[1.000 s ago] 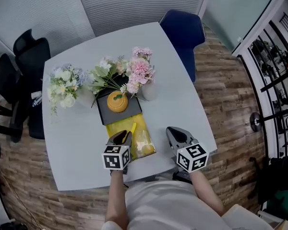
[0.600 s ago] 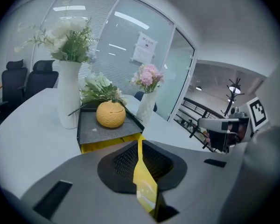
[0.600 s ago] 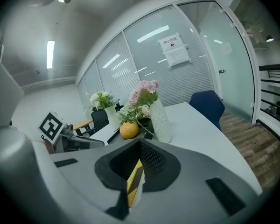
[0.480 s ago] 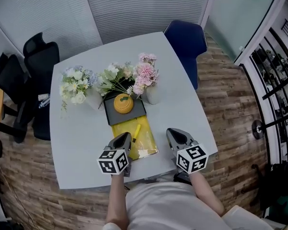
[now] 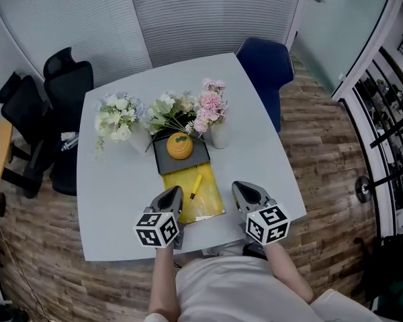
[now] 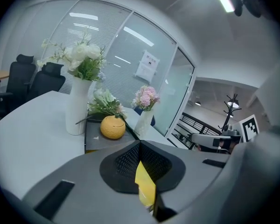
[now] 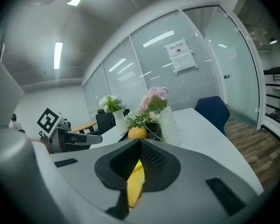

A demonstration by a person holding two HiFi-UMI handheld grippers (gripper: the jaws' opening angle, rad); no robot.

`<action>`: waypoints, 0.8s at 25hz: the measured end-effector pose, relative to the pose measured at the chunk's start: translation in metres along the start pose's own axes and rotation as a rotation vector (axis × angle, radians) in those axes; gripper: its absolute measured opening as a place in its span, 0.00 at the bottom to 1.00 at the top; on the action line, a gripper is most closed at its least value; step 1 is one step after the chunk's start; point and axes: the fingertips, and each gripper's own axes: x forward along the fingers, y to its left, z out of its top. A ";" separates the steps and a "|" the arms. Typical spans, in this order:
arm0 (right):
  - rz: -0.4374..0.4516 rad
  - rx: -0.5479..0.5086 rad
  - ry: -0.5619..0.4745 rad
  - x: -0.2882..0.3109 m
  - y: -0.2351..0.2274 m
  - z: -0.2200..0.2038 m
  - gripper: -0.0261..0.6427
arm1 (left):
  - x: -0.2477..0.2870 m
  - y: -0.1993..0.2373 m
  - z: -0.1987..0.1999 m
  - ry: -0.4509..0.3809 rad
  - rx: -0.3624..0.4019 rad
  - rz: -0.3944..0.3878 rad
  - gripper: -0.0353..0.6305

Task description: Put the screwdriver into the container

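Since a second ago, the left claw (image 5: 174, 193) is drawn back from the container (image 5: 208, 205), and its jaws are brought fully together on nothing. The screwdriver (image 5: 196, 185) is seen lying inside the yellow container, free of both claws. The right claw (image 5: 242, 189) is held closed and empty just beside the container, over the surface (image 5: 121, 180). The task is judged done, with only withdrawal left.

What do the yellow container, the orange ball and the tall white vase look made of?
Yellow container: likely thin plastic, glossy, with a pale sheen on its floor. Orange ball: matte, finely textured skin with a small stalk, probably a foam or plastic fake fruit. Tall white vase: smooth with a soft sheen; ceramic or plastic, unclear which.
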 end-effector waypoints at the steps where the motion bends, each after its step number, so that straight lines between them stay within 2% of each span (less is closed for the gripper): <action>1: 0.000 -0.001 0.000 0.000 0.001 0.000 0.06 | -0.001 0.000 0.000 0.001 0.001 -0.001 0.06; 20: 0.006 -0.015 0.020 -0.005 0.005 -0.005 0.06 | 0.000 -0.010 -0.005 0.022 0.006 -0.036 0.06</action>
